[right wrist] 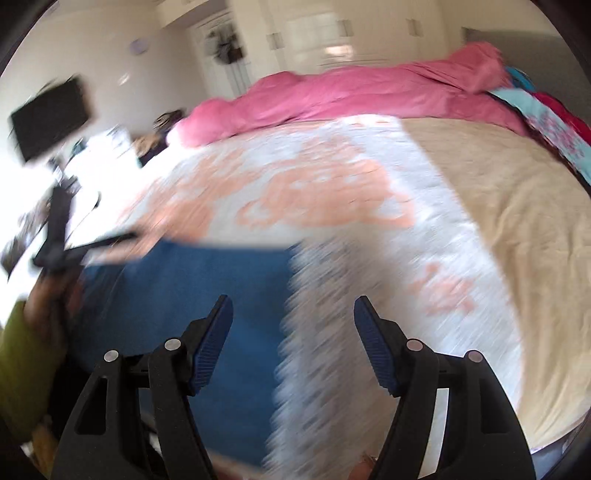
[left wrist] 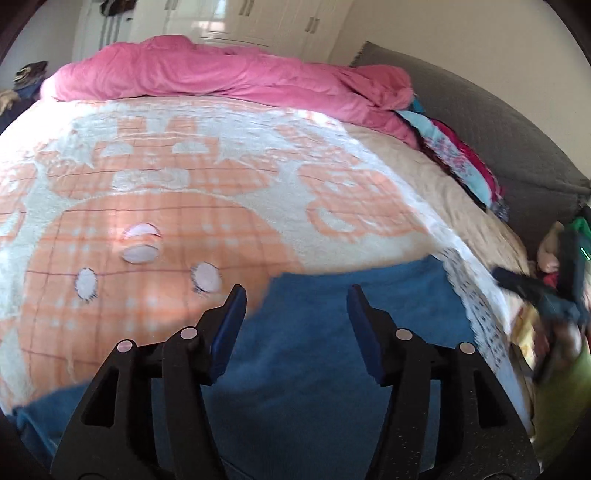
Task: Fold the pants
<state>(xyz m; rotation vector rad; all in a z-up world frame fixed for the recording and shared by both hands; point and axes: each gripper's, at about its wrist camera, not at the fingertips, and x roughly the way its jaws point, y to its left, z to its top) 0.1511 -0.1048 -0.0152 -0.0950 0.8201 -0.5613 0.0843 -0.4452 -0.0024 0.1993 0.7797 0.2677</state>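
Blue pants (left wrist: pixel 314 369) flat on patterned blanket (left wrist: pixel 184 166); pink duvet (left wrist: pixel 221 74) behind; both jaws open, empty.

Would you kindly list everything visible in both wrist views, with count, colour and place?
pants: one, blue, spread flat on the near edge of the bed
blanket: one, orange and white patterned, across the bed under the pants
bedspread: one, beige, right part of the bed
duvet: one, pink, bunched along the far side
clothes pile: several, turquoise and red, beside the grey headboard
wardrobe: one, white, far wall
screen: one, black, left wall
left gripper: black, blue pads, open above the pants
right gripper: same, open, empty
sleeve: green, left edge
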